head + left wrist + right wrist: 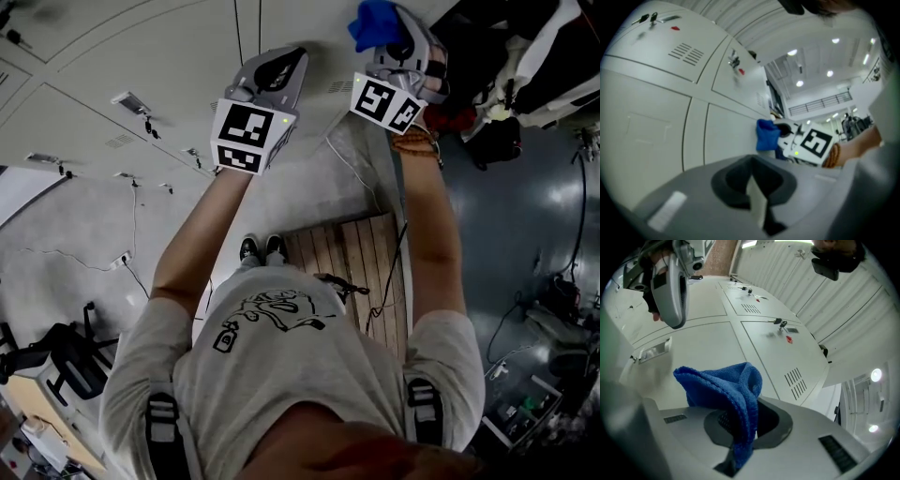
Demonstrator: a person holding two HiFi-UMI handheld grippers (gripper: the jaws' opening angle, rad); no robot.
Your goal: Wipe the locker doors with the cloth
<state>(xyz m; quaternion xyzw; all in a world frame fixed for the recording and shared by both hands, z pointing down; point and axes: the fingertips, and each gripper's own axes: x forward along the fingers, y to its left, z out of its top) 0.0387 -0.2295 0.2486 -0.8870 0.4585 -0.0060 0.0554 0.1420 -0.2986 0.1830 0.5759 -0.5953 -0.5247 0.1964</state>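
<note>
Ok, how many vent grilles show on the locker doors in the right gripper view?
2. One vent grille is on the farther door; the other is on the nearer door, right of the blue cloth. More may be hidden or out of frame.

Nothing legible: the print on the person's shirt (267, 317) cannot be read.

Dim head view, brighter fisheye gripper views
Head view darkens toward 3 o'clock. Round white ceiling lamps (799, 83) glare at 1 o'clock in the left gripper view, where the grey left gripper (757, 206) blurs close up; corners fall black.
</note>
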